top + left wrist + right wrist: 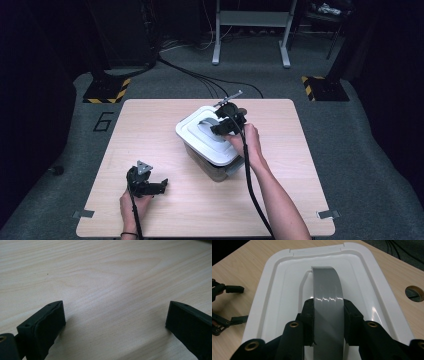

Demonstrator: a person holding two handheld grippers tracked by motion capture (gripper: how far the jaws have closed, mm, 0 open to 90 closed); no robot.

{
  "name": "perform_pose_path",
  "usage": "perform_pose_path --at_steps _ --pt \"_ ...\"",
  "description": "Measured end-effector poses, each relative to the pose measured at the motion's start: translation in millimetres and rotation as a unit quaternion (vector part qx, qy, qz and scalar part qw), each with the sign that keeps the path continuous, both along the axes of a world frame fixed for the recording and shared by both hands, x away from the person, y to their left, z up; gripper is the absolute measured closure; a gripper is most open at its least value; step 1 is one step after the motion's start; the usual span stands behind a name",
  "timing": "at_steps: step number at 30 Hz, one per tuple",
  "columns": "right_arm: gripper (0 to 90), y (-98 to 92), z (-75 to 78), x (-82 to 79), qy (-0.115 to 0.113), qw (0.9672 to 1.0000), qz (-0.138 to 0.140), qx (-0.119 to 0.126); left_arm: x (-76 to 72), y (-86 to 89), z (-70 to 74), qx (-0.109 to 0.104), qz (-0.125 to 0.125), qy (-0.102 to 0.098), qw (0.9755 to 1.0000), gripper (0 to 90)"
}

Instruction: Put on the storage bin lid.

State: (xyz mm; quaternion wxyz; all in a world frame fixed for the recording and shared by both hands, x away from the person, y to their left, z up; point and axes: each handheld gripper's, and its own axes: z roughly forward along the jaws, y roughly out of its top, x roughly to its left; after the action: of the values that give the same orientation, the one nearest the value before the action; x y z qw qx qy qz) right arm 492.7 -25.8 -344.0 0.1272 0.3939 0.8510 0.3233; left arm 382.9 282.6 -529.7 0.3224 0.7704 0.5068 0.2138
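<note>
On the wooden table (165,210), the lidded storage box (212,167) sits just past centre toward one o'clock, its white lid (192,131) apparently seated. The right gripper (328,306) pinches the lid's grey handle (327,285) between its jaws, so the grasp looks made; lifting or carrying remains. At seven o'clock, the left gripper (159,186) rests spread and empty. Its own view confirms bare wood between the jaws.

A: Any readable marks? 
B: One. The number 6 (103,121), dark, on the grey floor (65,130), left of the table's (150,125) upper left corner. 
A: On the box lid? 
B: Nothing readable there.
</note>
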Motion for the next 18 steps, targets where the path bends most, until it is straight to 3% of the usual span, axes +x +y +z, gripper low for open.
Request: perform_pose_path --at_steps 8,18 --pt "66.2 8.1 -2.8 2.5 -0.006 0.9996 -0.011 -0.023 -0.1 -0.2 -0.3 -0.001 0.001 -0.001 1.0000 2.4" --pt "65.6 6.4 -3.5 4.1 -0.002 0.9998 -0.012 -0.018 -0.2 -0.7 -0.3 -0.004 0.005 -0.001 1.0000 2.4"
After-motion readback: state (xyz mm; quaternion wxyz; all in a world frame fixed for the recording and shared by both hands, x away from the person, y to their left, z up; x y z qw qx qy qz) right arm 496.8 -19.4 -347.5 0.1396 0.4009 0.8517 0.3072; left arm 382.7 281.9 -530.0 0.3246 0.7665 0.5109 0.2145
